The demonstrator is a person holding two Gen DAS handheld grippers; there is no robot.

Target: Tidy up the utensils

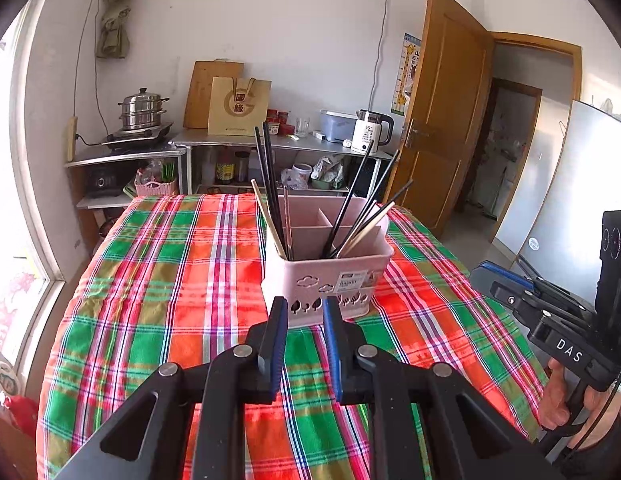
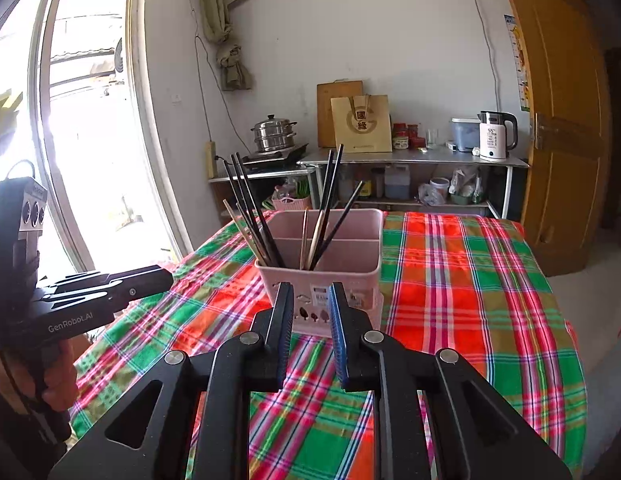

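Note:
A pink plastic utensil holder with compartments stands on the plaid-covered table. Several black and pale wooden chopsticks lean upright in its near compartments. My left gripper hovers just in front of the holder's near wall, its jaws a little apart with nothing between them. My right gripper also sits in front of the holder, open and empty. In the left wrist view, the right gripper appears at the right edge, held by a hand. The left gripper shows at the left of the right wrist view.
The table carries a red, green and orange plaid cloth. Behind it stand metal shelves with a steamer pot, a paper bag and a white kettle. A wooden door stands open at the right, a window at the left.

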